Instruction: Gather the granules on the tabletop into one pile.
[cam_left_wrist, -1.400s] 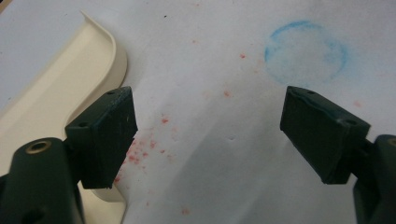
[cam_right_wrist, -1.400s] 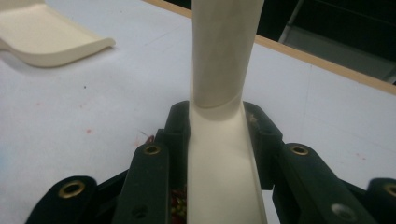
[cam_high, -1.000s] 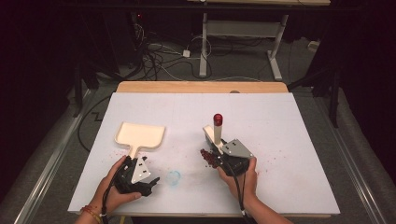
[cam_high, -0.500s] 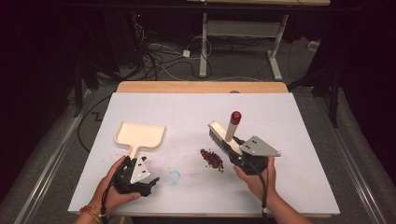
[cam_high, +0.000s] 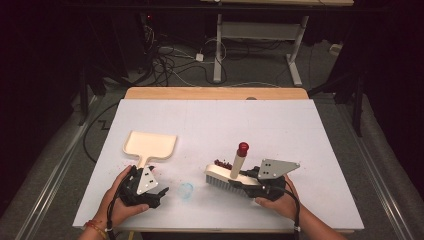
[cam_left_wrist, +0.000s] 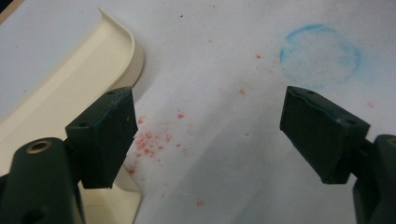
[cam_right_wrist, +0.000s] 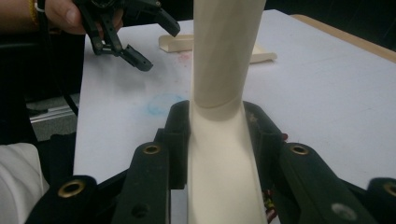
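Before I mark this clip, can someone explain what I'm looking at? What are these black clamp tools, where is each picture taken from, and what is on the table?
There is no robot here. A person holds a hand-held gripper in each hand, and each gripper carries its own camera. The high view looks down on a white table from above the person's side.

The left gripper has its fingers spread apart with nothing between them. Its own camera looks at the table, where you see a cream dustpan, scattered red crumbs and a faint blue ring mark.

The right gripper is closed on the cream handle of a brush; the handle ends in a red knob. In the right gripper view the handle rises between the two fingers. A small pile of red bits lies just behind the brush head.
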